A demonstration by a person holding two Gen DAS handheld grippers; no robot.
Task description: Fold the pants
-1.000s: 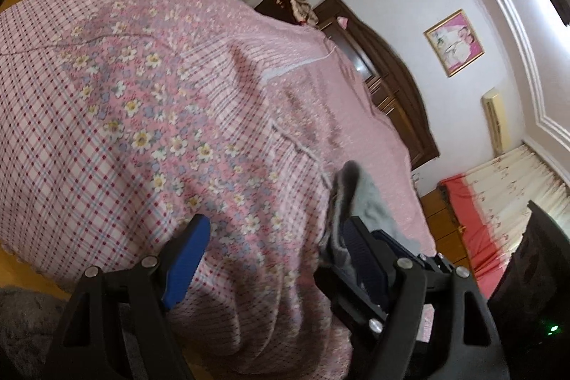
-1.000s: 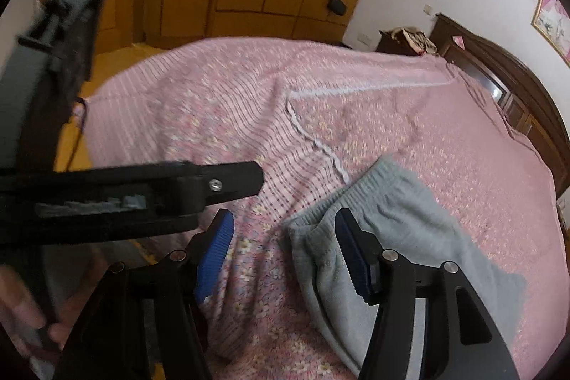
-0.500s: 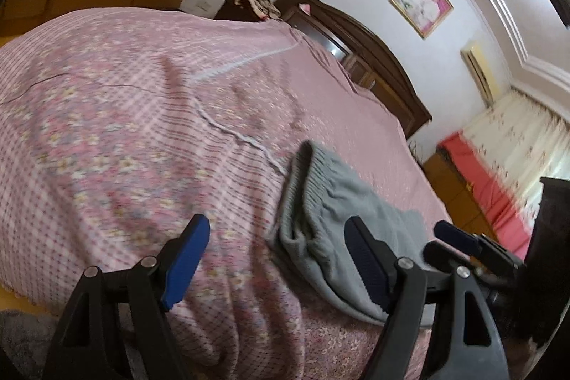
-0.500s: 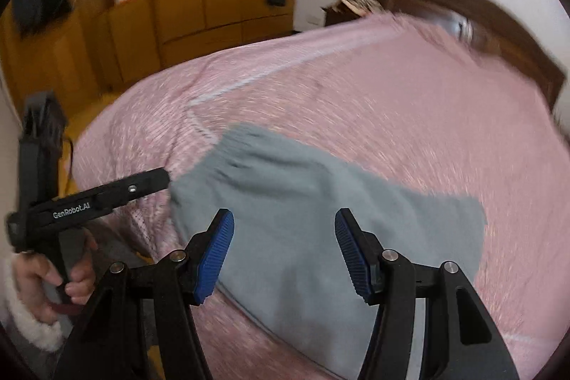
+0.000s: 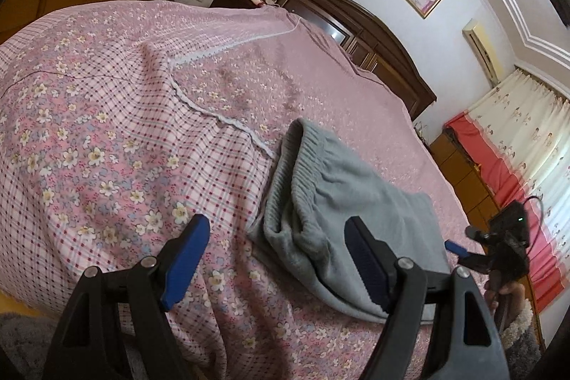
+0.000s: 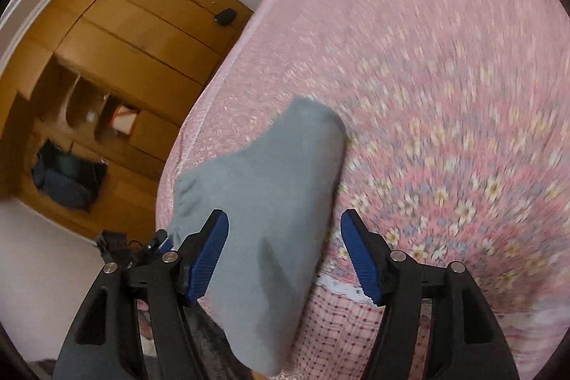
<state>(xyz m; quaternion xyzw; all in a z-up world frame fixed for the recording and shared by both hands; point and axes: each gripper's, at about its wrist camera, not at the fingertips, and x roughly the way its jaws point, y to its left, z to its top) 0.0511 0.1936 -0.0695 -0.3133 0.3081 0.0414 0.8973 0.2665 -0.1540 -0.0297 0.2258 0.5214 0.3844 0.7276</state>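
Observation:
Folded grey pants lie on the pink flowered bedspread, the ribbed waistband towards the left. My left gripper hovers open over the waistband end, its right pad in front of the cloth and nothing pinched. At the pants' right end a hand holds my right gripper. In the blurred right wrist view the pants run away from my right gripper. Its jaws are opening, with the cloth under the gap and untouched by the pads. The left gripper shows at lower left.
A dark wooden headboard stands at the bed's far end, and a red and cream curtain hangs on the right. A wooden wardrobe with open shelves and a dark bag stands beyond the bed's far side.
My right gripper swept quickly from the waistband to the pants' other end and rolled, widening a little. The left gripper shifted sideways and rolled, so the pants now lie ahead of it.

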